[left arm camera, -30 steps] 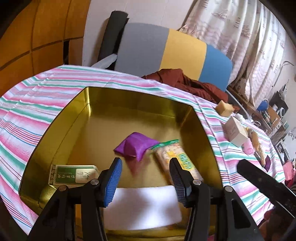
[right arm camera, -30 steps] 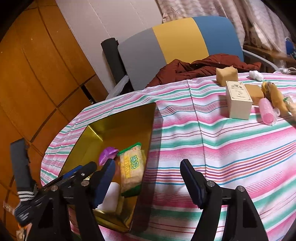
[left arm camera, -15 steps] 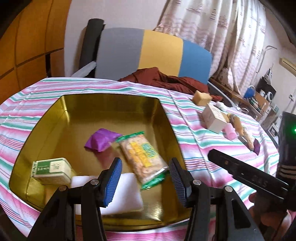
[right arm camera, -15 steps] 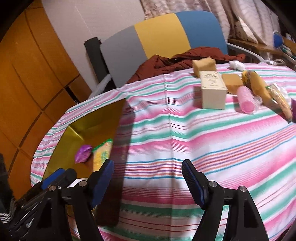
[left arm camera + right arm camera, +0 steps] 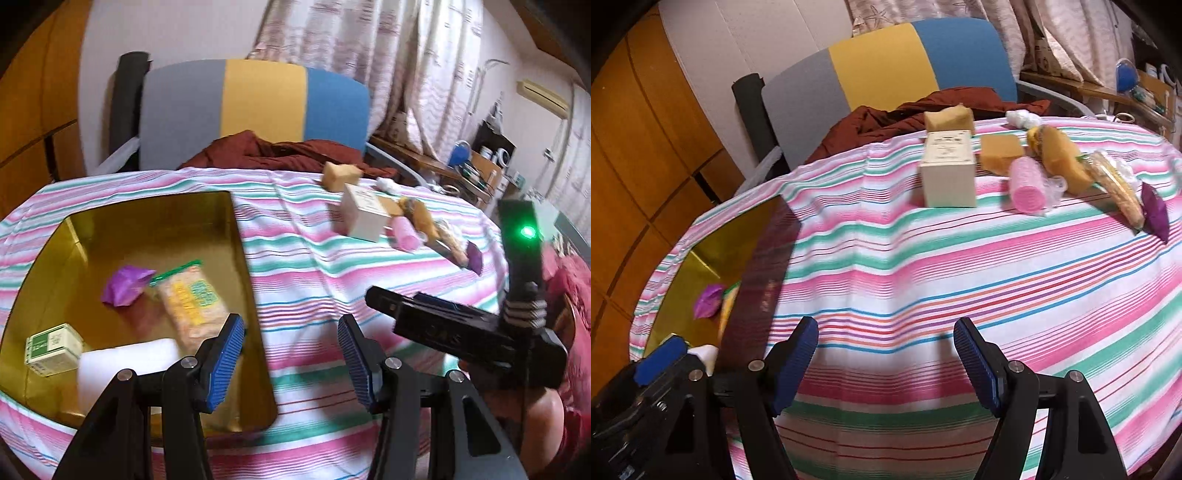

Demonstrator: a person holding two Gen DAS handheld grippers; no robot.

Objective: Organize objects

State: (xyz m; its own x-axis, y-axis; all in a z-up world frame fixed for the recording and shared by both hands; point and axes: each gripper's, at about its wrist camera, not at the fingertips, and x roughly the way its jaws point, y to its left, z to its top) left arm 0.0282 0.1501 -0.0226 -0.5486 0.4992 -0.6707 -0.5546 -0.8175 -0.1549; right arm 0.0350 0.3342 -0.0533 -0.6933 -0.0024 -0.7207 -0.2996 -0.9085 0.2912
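The gold tin sits at the left of the striped tablecloth and holds a purple pouch, a cracker packet, a green-and-white box and a white block. My left gripper hangs open over the tin's right rim with nothing between its fingers. My right gripper is open above bare cloth. Far across the cloth lie a cream box, two tan blocks, a pink roll, a yellow bun, a long packet and a second purple pouch.
A grey, yellow and blue chair with a dark red garment stands behind the table. A white wad lies near the far edge. Wood panels are on the left, a cluttered shelf on the right. A person's hand holds the right gripper.
Both grippers have swung to the right, away from the tin's inside and toward the striped cloth. The loose items now sit more central in the right wrist view. Both stayed open.
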